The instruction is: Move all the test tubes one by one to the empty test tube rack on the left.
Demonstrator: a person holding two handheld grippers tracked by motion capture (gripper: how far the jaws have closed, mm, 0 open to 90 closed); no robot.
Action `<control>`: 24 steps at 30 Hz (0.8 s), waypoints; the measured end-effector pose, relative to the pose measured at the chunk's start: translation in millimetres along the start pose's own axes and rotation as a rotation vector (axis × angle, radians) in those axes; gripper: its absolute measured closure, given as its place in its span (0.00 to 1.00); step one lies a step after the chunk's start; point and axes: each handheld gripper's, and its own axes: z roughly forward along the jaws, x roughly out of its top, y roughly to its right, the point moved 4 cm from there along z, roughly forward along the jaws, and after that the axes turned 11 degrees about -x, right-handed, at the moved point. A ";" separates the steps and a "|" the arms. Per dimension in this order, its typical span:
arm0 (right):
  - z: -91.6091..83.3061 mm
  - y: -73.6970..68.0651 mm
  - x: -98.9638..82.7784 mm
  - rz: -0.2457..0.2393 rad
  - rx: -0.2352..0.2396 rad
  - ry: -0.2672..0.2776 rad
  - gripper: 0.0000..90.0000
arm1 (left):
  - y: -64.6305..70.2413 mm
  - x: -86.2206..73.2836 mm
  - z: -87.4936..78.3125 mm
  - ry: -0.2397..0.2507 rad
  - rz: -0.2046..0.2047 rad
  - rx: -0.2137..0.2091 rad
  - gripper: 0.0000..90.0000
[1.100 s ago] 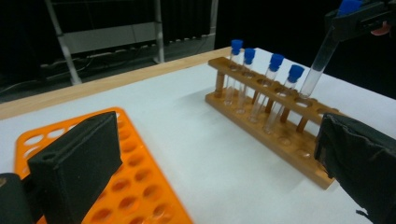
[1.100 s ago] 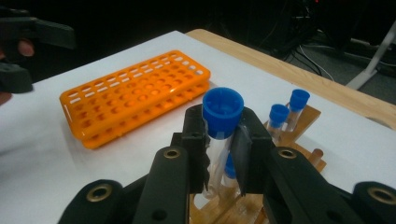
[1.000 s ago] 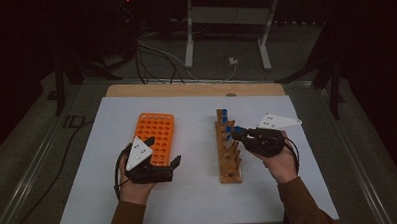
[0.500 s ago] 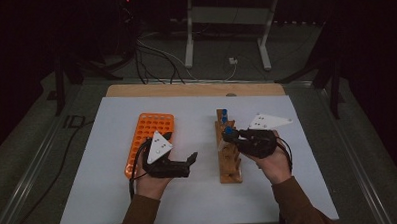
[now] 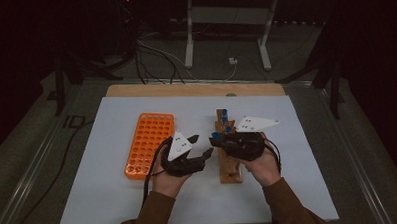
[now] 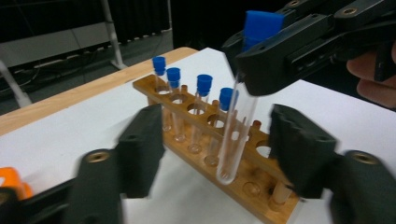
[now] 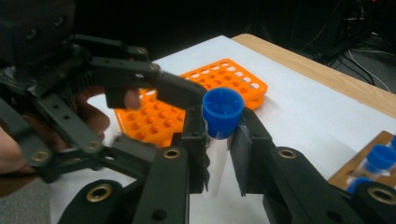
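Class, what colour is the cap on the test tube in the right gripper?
Blue cap, clearest in the right gripper view.

Black tool (image 5: pixel 211 145), brass screws, brown sleeves (image 5: pixel 155 213)

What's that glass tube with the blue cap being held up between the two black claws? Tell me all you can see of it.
The test tube is a slim tube of clear glass or plastic with a rounded bottom and a blue cap, and looks empty. It hangs nearly upright, lifted clear above the wooden rack. The right gripper clamps it just under the cap. The left gripper, whose jaws have just been closing, straddles its lower half, its pads still apart from the glass.
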 end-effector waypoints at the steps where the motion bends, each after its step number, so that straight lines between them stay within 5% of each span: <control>1: 0.0 0.0 0.0 0.000 0.000 0.000 0.86 | 0.7 0.2 1.4 0.001 0.003 -0.008 0.48; 9: 3.2 -4.4 0.8 0.002 0.018 0.001 0.86 | 8.4 0.8 9.4 -0.020 0.042 -0.022 0.74; 18: 3.2 -5.0 0.0 0.004 0.025 0.002 0.84 | 9.0 0.6 10.0 -0.029 0.060 -0.022 0.85; 20: 2.9 -4.6 -0.2 0.008 0.016 0.005 0.79 | 8.4 0.3 10.2 -0.033 0.056 -0.023 0.85; 21: 2.2 -2.9 0.4 0.021 0.007 0.019 0.63 | 7.7 -0.2 10.4 -0.038 0.054 -0.023 0.85; 24: 0.7 -0.4 1.3 0.038 -0.001 0.028 0.50 | 4.8 -1.4 9.8 -0.041 0.049 -0.014 0.85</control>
